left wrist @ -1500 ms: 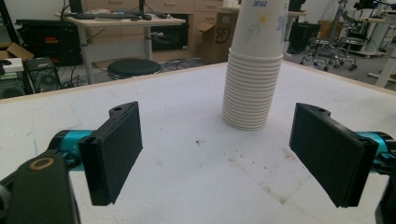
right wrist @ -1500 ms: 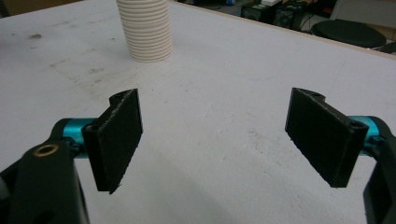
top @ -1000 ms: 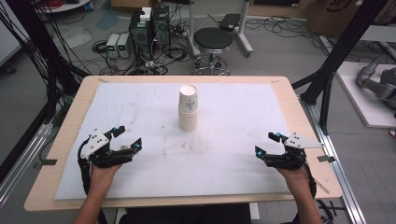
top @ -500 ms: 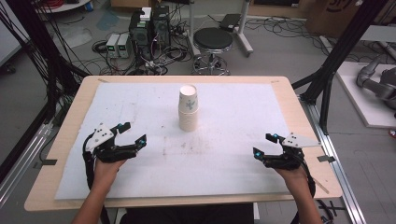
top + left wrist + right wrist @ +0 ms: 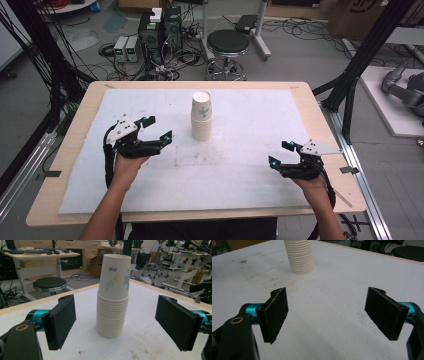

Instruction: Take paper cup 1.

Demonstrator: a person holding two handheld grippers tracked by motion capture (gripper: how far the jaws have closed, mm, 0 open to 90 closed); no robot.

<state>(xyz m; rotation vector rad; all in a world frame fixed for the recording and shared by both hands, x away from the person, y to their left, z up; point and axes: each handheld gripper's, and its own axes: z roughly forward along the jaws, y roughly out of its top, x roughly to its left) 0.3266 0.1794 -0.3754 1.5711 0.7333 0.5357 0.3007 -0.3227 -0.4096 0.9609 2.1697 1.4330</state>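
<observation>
One cup stack (image 5: 202, 117) stands upright mid-bench (image 5: 75, 127), a single flowered cup topping many nested rims. Two grippers flank it: the left gripper (image 5: 157, 128) near it, jaws wide apart and empty; the right gripper (image 5: 281, 154) well apart, likewise gaping, empty.

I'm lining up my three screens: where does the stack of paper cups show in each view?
High view: the stack of paper cups stands upright at centre, towards the table's far half.
Left gripper view: the stack is dead centre, framed by the two fingers.
Right gripper view: its ribbed lower part is at top, left of centre.
Shared landmark: the white mat under it.
</observation>
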